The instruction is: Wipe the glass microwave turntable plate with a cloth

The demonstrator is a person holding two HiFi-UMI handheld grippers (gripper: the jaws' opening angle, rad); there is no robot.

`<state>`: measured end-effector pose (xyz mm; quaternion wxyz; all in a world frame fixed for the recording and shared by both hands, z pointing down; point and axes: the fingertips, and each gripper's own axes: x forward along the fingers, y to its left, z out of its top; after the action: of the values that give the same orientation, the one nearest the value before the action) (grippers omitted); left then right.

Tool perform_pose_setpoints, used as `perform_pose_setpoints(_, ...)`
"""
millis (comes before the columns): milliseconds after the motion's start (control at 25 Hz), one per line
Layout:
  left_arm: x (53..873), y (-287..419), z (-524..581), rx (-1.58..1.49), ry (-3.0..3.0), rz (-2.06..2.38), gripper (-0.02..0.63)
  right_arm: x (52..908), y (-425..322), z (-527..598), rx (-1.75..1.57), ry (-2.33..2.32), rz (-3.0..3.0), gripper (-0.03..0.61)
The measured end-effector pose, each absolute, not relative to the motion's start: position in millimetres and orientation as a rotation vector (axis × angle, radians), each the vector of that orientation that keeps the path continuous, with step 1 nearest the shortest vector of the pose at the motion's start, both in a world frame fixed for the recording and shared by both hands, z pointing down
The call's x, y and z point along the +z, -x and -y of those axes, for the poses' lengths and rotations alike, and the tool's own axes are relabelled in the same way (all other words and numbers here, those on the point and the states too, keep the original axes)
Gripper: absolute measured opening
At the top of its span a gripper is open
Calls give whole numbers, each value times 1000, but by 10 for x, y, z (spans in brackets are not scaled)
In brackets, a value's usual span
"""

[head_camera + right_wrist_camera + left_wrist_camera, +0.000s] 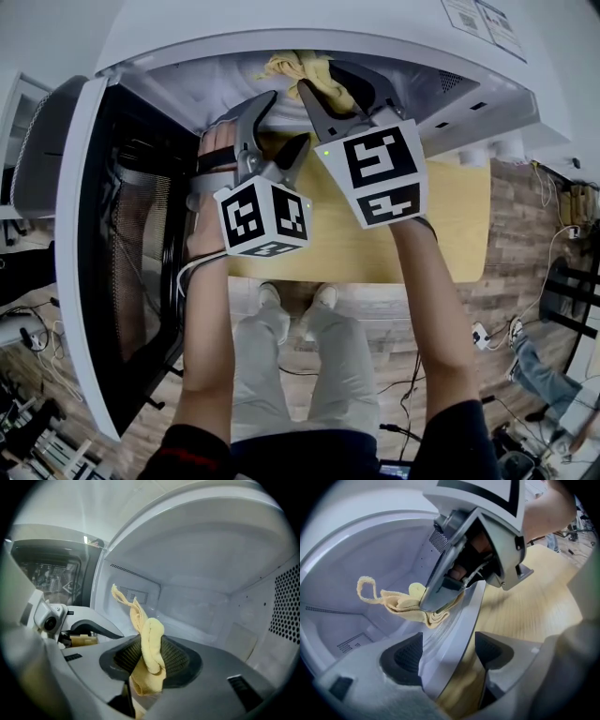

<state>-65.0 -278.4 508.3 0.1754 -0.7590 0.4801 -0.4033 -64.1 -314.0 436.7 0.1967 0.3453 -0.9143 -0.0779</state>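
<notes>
Both my forearms reach forward into the open microwave, its door swung out to the left. The left gripper sits low at the mouth of the cavity, and the right gripper is just above and beyond it. My left fingers are drawn in on the rim of the glass plate, which stands tilted on edge between the pads. My right fingers are clamped tight on the yellow cloth, bunched between the pads with a loose tail sticking up. In the left gripper view the cloth lies against the plate's inner face.

From the head view I can't make out the plate at all, because the marker cubes cover it. The cloth's lower end is cut off behind the right gripper's body.

The microwave stands on a pale wooden table over a plank floor with cables trailing across it.
</notes>
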Motion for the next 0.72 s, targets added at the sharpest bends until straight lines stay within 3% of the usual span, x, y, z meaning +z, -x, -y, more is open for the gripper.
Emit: perform_pose_setpoints(720,5074,663,2793,-1120,2177,-1400,347,4326,349,2963,-91,-1010,2569,129)
